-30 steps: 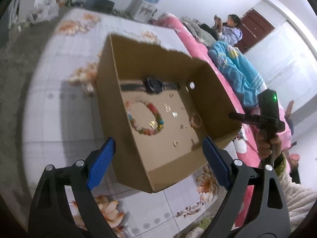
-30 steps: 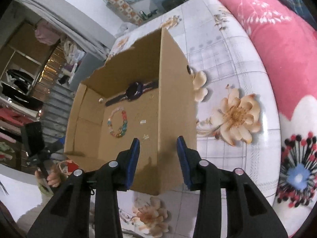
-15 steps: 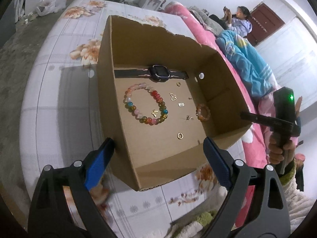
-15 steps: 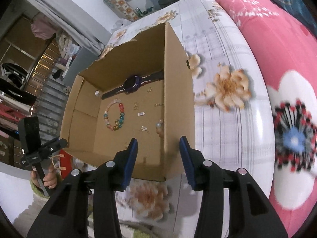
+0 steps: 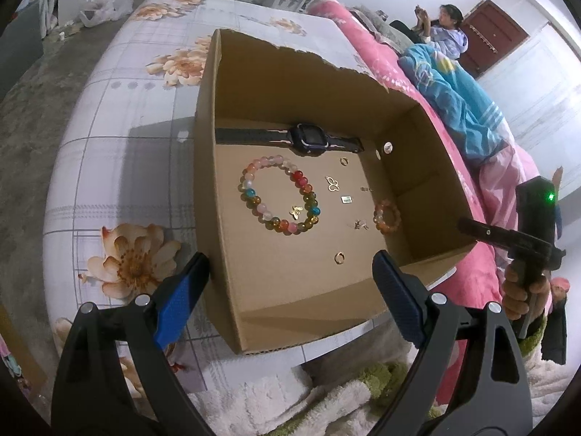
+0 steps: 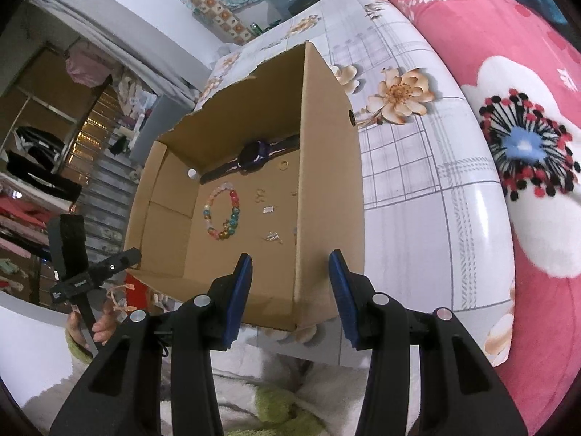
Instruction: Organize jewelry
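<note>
The left tongs [image 5: 290, 283] are spread wide and grasp nothing, poised above the near wall of the box [image 5: 290, 312] with one fingertip outside its left wall and the other over its floor; the right tongs [image 6: 288, 283] are also released and empty, their fingertips straddling the box's right wall [image 6: 326, 200] without visibly touching it; the right tongs also show at the right edge of the left view [image 5: 523, 243], and the left tongs at the lower left of the right view [image 6: 90, 276].

The box, open-topped cardboard with a torn far rim, sits on the flowered sheet [image 5: 120, 116] at the bed's near edge, its near corner at that edge; a pink quilt [image 6: 508, 54] lies along the bed's right side.

All the jewelry lies on the box floor: a dark watch [image 5: 308, 138] stretched along the far wall; a large bracelet [image 5: 279, 196] of mixed coloured beads near the left wall, with a small gold butterfly charm [image 5: 296, 212] inside its loop; a small orange bracelet [image 5: 386, 217] near the right wall; a gold ring [image 5: 339, 258] nearest the near wall; another ring [image 5: 344, 161] just before the watch; an open gold butterfly [image 5: 332, 183], a small plate [image 5: 346, 200] and a further small gold piece [image 5: 361, 224] between the two bracelets.

A person [image 5: 441, 23] sits in the far right of the room.
</note>
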Action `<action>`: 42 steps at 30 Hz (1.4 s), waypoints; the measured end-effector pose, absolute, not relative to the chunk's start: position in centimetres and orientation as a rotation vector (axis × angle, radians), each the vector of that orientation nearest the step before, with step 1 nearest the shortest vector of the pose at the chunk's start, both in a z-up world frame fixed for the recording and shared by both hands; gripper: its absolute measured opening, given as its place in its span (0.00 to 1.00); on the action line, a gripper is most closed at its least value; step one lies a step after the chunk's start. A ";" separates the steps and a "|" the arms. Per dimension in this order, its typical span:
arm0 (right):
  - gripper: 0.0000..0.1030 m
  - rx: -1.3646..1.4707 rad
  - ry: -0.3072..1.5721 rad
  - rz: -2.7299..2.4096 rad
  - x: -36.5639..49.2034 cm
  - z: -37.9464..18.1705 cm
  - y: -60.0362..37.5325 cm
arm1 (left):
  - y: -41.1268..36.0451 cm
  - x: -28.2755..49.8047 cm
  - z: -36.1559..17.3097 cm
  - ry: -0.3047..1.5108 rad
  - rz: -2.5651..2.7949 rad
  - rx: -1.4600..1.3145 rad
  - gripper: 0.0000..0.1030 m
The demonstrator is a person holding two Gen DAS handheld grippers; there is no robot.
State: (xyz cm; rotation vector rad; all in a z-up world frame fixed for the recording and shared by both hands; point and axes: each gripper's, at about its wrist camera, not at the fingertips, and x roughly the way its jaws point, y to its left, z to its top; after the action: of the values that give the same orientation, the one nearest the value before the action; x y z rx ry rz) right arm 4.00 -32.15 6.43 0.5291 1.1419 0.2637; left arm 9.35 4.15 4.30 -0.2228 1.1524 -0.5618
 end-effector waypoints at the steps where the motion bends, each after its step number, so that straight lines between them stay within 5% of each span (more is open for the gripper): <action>1: 0.43 0.536 1.130 0.264 3.8 6.5 -32.2 | 4.1 9.2 4.4 1.143 -0.560 -0.216 0.84; 6: 0.43 0.439 0.976 0.186 0.9 8.9 -32.2 | 4.7 5.4 7.0 0.918 -0.479 -0.123 0.86; 13: 0.79 0.202 0.761 0.146 -6.0 12.6 -28.5 | 4.3 -1.8 8.6 0.733 -0.307 -0.004 0.92; 17: 0.85 0.136 0.802 0.125 -6.6 10.9 -25.6 | 3.1 -3.0 7.5 0.736 -0.238 0.025 0.92; 27: 0.93 0.080 0.846 -0.036 -5.4 8.3 -22.3 | 0.2 -2.6 7.2 0.732 -0.218 0.059 0.92; 42: 0.94 0.119 0.955 -0.049 -2.9 6.9 -20.2 | -1.9 -0.5 4.8 0.989 -0.139 0.061 0.92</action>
State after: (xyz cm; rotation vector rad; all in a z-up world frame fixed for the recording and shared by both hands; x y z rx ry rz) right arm -2.89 -20.19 6.86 0.1195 0.9545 -0.0487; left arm -0.47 -1.94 4.79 0.0610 0.9892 -0.1386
